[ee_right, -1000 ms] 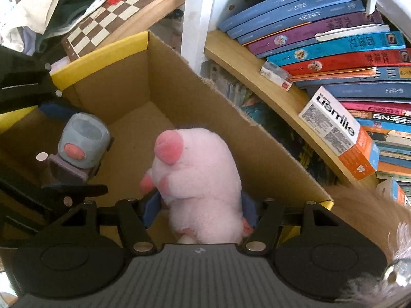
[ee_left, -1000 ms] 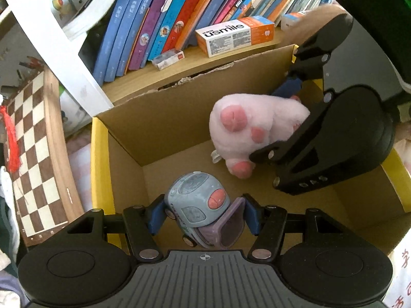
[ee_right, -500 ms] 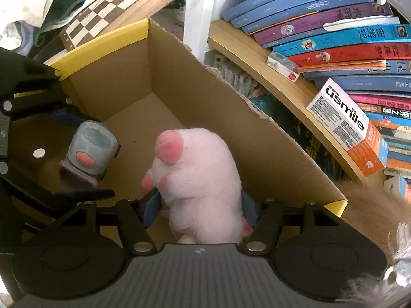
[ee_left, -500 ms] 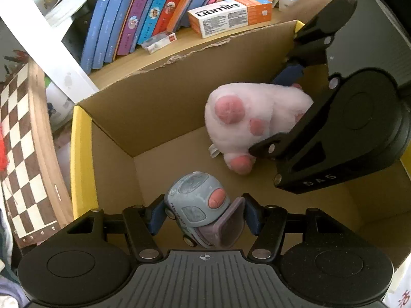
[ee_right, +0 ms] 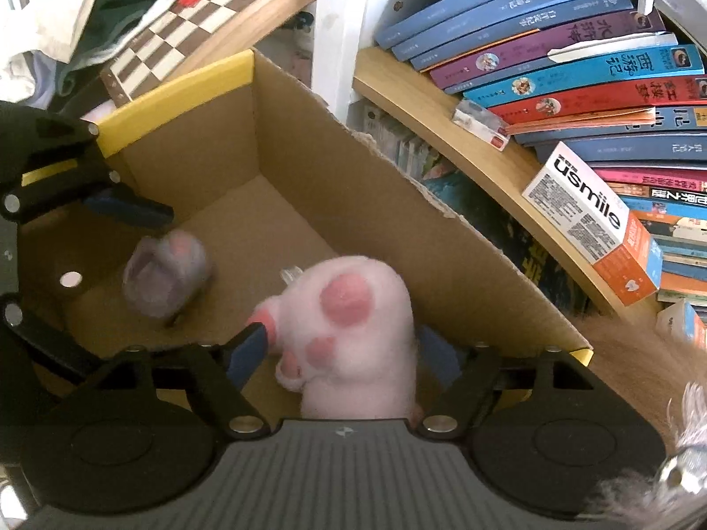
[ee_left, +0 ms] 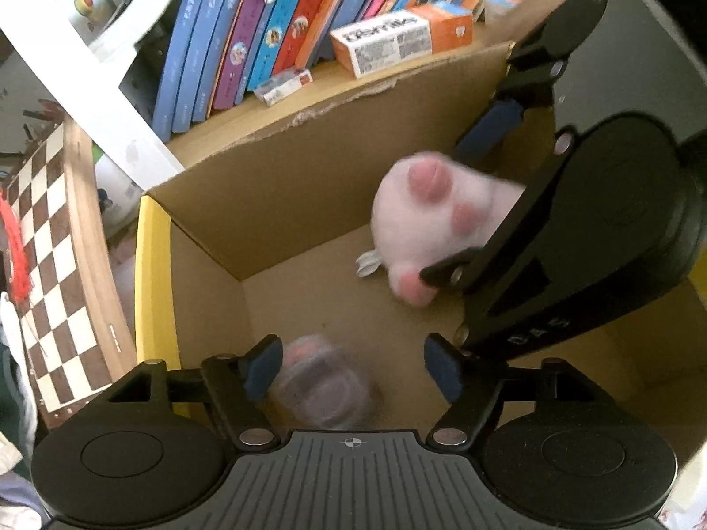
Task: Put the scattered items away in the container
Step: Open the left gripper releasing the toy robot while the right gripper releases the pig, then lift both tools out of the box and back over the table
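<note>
One cardboard box [ee_right: 353, 203], plain brown inside with a yellow band along two upper edges, standing against a wooden bookshelf [ee_right: 446, 123]. Inside it, two items. Item one: a pink plush paw [ee_right: 353, 322], one large and several small darker pink pads showing, a white tag at its edge; it sits between the fingers of the right gripper [ee_right: 344, 353], whose jaws are spread and, as far as I can see, clear of the fur on the left side; the right side is hidden behind the plush. Item two: a small grey-blue toy car [ee_right: 165, 274] with a pink spot, blurred in both views, lying on the box floor. The left gripper [ee_left: 351, 369] hangs over it with its jaws wide apart and the car [ee_left: 322, 386] below and between them, unheld, nearer the left finger. The paw [ee_left: 433, 229] appears in the left view at the far side of the box [ee_left: 309, 168], partly behind the right gripper's body. On the shelf: one white-and-orange carton [ee_right: 592, 225] printed "usmile", one small flat white-and-red packet [ee_right: 481, 123], and a row of books [ee_right: 552, 48] with blue, purple, teal and red spines bearing Chinese titles too small to read reliably. Beside the box, one chessboard [ee_left: 44, 274] in brown and white squares with a wooden edge.
</note>
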A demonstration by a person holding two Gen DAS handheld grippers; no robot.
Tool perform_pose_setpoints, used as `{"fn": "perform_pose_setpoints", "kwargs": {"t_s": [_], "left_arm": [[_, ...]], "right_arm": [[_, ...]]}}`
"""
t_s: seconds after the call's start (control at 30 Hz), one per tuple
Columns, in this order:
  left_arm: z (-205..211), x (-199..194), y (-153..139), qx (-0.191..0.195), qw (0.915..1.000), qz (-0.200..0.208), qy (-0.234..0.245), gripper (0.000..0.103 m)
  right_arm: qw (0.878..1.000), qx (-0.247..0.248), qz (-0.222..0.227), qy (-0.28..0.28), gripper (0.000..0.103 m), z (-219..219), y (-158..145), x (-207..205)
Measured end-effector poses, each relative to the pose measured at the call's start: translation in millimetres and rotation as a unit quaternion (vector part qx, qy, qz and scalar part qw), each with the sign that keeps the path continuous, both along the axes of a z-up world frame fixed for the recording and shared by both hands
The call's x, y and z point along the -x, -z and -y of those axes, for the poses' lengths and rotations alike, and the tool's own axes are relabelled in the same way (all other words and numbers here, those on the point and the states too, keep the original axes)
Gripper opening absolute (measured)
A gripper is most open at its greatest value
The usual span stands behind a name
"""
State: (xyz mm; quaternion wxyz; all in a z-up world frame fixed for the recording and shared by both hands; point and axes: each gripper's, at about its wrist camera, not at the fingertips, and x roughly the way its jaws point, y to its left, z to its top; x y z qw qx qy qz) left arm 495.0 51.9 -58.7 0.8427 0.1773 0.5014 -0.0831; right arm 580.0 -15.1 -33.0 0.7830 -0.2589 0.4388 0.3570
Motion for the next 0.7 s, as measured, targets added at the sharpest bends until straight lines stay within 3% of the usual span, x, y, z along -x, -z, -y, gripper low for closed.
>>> {"fn": "perform_pose_setpoints", "kwargs": {"t_s": [0.33, 0.7], "left_arm": [[2, 35, -41, 0.017, 0.9979, 0.063, 0.007, 0.074], [-4, 105, -92, 0.025, 0.9861, 0.164, -0.014, 0.078]], "right_arm": [[0.998, -0.063, 0.007, 0.013, 0.082, 12, -44, 24], [0.99, -0.125, 0.057, 0.041, 0.084, 40, -103, 86]]}}
